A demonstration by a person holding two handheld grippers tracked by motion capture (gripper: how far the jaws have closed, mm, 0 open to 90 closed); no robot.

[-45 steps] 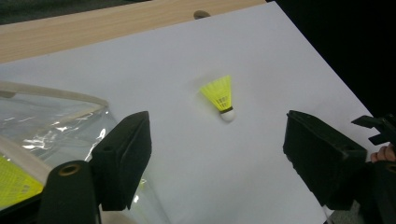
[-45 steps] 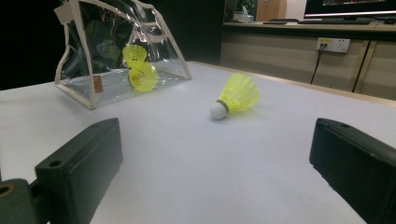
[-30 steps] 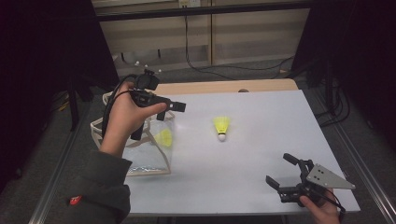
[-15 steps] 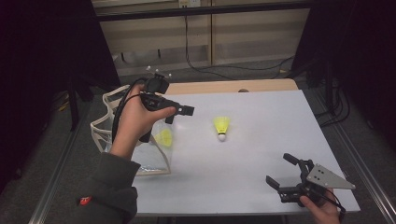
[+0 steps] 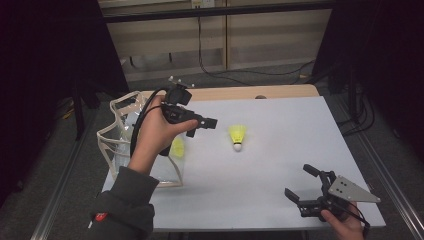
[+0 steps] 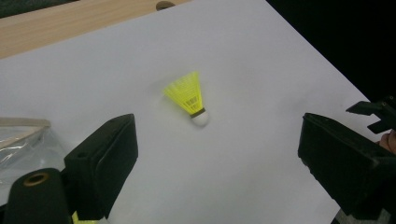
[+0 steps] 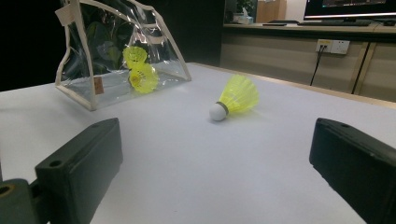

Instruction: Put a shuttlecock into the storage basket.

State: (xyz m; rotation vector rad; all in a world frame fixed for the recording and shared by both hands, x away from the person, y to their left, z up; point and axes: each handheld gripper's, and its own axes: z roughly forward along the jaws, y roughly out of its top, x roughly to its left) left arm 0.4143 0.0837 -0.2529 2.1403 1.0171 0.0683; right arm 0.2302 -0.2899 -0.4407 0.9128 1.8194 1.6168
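A yellow shuttlecock [image 5: 238,136] lies on its side near the middle of the white tabletop [image 5: 280,165], white cork end toward the person, feather skirt pointing away. At about nine o'clock from it, by the tabletop's left edge, stands a clear plastic bag [image 5: 120,145] with pale trim, and through its wall another yellow shuttlecock in the bag [image 7: 140,74] can be seen, possibly two pressed together.

Judging from that, the packing looks partly done: something yellow is already in the bag, and the loose shuttlecock remains to be picked up and dropped in.

The left gripper [image 5: 200,126] hangs above the tabletop between bag and shuttlecock, pointing toward three o'clock at the loose one. Its fingers [image 6: 105,158] stand wide apart with nothing between them and touch nothing; the shuttlecock lies ahead, framed in the gap.

The right gripper [image 5: 304,184] sits low near the tabletop's front right, at about five o'clock from the shuttlecock and well apart from it. Its fingers [image 7: 79,163] are also spread wide and empty.
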